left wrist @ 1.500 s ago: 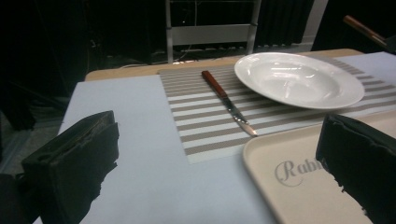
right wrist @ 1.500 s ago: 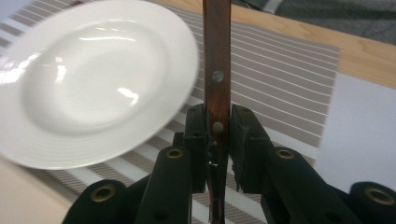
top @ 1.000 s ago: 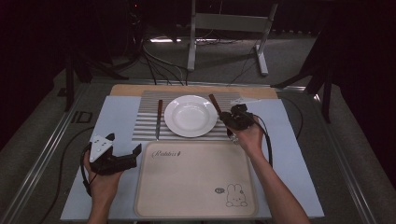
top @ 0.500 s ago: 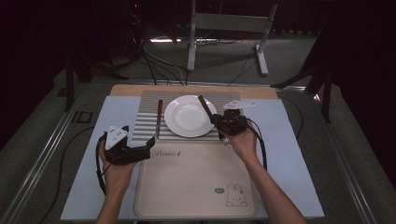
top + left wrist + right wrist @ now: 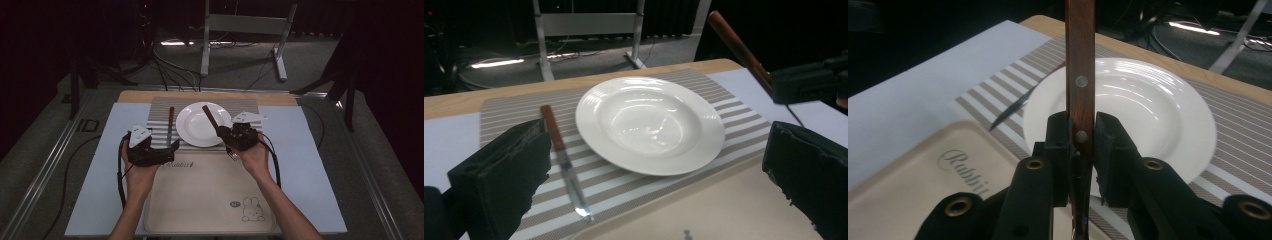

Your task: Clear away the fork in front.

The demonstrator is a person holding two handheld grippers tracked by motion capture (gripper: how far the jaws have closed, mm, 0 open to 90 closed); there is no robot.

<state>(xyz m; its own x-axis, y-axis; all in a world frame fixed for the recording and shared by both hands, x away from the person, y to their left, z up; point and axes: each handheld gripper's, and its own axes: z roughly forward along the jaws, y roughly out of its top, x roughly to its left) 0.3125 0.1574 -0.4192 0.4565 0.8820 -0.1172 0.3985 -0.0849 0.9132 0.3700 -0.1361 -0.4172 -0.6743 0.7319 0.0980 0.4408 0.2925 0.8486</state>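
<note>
Right gripper view: right gripper [image 5: 1082,137] jaws clamp a wooden-handled utensil [image 5: 1079,65] above the white plate [image 5: 1168,115]; left gripper [image 5: 659,165] jaws wide, empty, knife [image 5: 564,160] ahead by its left jaw; thin off-centre hold could let the utensil pivot and strike the plate.

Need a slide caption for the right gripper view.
Right hand-held gripper clamps a wooden-handled utensil upright over the plate.

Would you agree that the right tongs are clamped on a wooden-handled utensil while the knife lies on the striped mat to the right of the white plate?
Not quite: the knife lies left of the white plate, as the high view shows. The right tongs are indeed clamped on the wooden-handled utensil, and the knife is on the striped mat.
</note>
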